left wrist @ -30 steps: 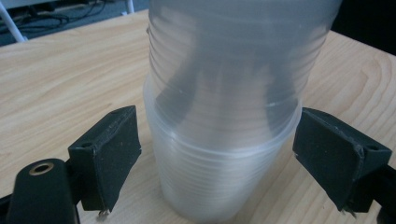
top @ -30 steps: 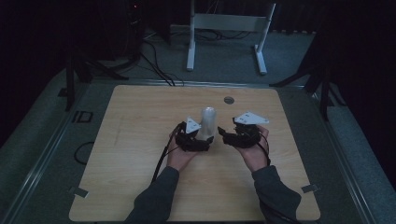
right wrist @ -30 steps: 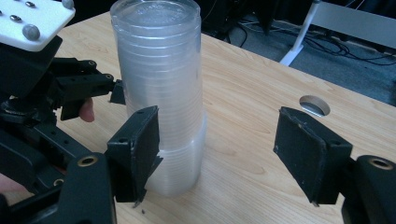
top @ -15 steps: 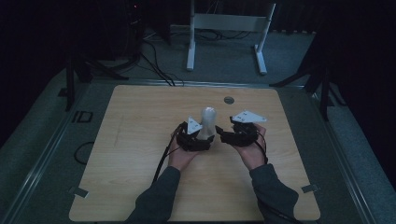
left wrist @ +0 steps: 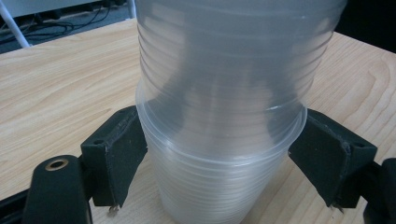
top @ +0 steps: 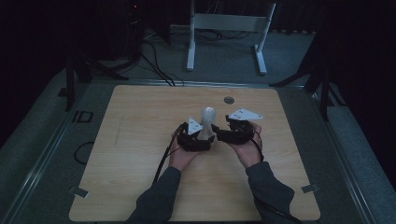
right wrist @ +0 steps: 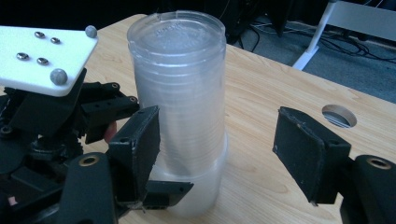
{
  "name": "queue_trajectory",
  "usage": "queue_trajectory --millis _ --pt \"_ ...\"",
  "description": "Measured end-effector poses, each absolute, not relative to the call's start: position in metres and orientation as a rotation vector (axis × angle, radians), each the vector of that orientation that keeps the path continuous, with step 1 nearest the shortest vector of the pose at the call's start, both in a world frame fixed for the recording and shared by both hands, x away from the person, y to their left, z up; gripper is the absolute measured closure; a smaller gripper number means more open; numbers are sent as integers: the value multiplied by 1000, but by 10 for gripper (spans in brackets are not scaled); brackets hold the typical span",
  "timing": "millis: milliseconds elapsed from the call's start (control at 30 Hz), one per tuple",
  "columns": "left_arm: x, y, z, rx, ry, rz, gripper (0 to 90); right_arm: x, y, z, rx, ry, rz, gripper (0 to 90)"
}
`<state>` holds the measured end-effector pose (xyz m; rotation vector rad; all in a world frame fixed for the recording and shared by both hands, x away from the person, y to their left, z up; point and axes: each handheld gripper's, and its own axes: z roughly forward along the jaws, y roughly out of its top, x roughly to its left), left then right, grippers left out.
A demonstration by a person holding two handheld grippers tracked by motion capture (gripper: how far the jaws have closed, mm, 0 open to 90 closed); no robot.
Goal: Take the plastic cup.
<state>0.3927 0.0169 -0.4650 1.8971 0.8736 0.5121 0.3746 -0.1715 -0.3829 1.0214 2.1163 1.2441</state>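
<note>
A stack of clear plastic cups (top: 207,119) stands upside down near the middle of the wooden table (top: 140,140). My left gripper (top: 203,136) has just been closing on it. In the left gripper view its pads (left wrist: 122,156) press both sides of the stack (left wrist: 219,70) at a cup rim low down. My right gripper (top: 218,133) comes in from the right, level with the table. Seen in the right gripper view, it (right wrist: 224,149) is open, with one jaw beside the stack (right wrist: 177,93) and the other well apart. The left gripper's body (right wrist: 56,116) lies behind.
A round hole (top: 228,100) is cut in the table behind the stack, also seen as the hole (right wrist: 339,115) past my right jaw. A white stand frame (top: 229,23) and cables lie on the floor beyond the far edge.
The right gripper has edged slightly left toward the stack. The left hand and the stack have stayed in place.
</note>
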Motion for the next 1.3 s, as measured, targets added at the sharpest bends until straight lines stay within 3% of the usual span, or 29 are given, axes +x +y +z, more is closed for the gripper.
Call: queue_trajectory --millis 1300 --pt "392 19 -467 1869 867 517 205 391 -143 -374 992 2127 1281 313"
